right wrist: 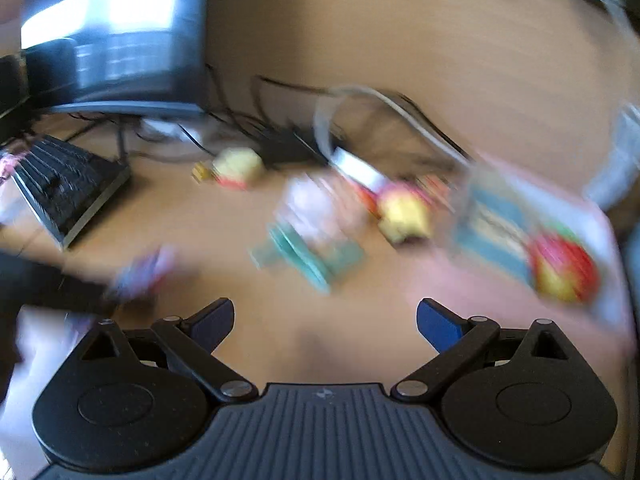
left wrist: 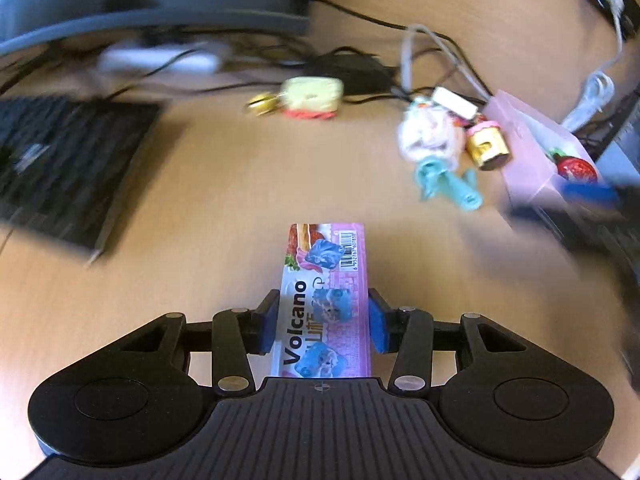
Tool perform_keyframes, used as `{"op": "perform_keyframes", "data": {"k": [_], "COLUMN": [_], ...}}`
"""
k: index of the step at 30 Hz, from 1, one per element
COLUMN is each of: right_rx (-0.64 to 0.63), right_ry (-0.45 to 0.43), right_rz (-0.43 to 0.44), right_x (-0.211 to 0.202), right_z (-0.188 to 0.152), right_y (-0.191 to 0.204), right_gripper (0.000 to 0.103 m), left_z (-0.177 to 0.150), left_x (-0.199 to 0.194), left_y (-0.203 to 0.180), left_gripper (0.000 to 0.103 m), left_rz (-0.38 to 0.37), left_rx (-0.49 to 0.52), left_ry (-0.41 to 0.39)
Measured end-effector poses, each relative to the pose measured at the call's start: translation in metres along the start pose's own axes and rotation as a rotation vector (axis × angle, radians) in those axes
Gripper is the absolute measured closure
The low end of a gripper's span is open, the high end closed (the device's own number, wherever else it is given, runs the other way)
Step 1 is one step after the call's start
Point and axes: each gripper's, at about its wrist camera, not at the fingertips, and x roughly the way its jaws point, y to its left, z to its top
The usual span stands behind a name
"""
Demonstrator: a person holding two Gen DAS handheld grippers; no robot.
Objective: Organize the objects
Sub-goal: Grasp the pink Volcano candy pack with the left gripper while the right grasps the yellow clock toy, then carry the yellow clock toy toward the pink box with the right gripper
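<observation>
My left gripper [left wrist: 323, 320] pinches the pink Volcano pack [left wrist: 326, 296] above the wooden desk [left wrist: 224, 184].
My right gripper [right wrist: 325, 322] is spread wide, empty; blurred toys [right wrist: 316, 232] lie ahead.

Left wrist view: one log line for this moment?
left claw: shut on pink pack | right claw: open, empty | toys: loose on desk
</observation>
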Motion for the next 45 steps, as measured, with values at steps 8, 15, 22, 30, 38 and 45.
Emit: {"op": "perform_keyframes", "data": {"k": [8,15,22,30,38,45], "right_rx": [-0.011,0.089,0.110,0.091,0.292,0.152], "right_ry": [-0.090,-0.010,0.087,0.052,0.189,0.266], "right_rz": [-0.041,-0.122,-0.088,-0.141,-0.322,-0.496], "right_x": [0.127,0.196,0.142,0.030,0.139,0.183], "right_z": [0.083,0.115,0.080,0.073,0.137,0.131], "right_y": [0.095,0.102,0.070,0.011,-0.067,-0.054], "right_gripper": [0.006,0.037,0.044,0.035,0.076,0.076], "left_z": [-0.024,-0.027,-0.016,-0.006,-0.012,-0.023], "left_x": [-0.033,-0.042,-0.026,-0.001,0.001,-0.006], "left_y": [0.038,0.063,0.053,0.024,0.017,0.026], "left_gripper": [0.054,0.054,0.054,0.054,0.054,0.054], "left_rz": [0.042,0.007,-0.085,-0.146,-0.160,-0.170], "left_rx": [-0.057,-0.064,-0.023,0.009,-0.023,-0.075], "left_ry": [-0.027,-0.021,-0.021,-0.081,-0.073,-0.090]}}
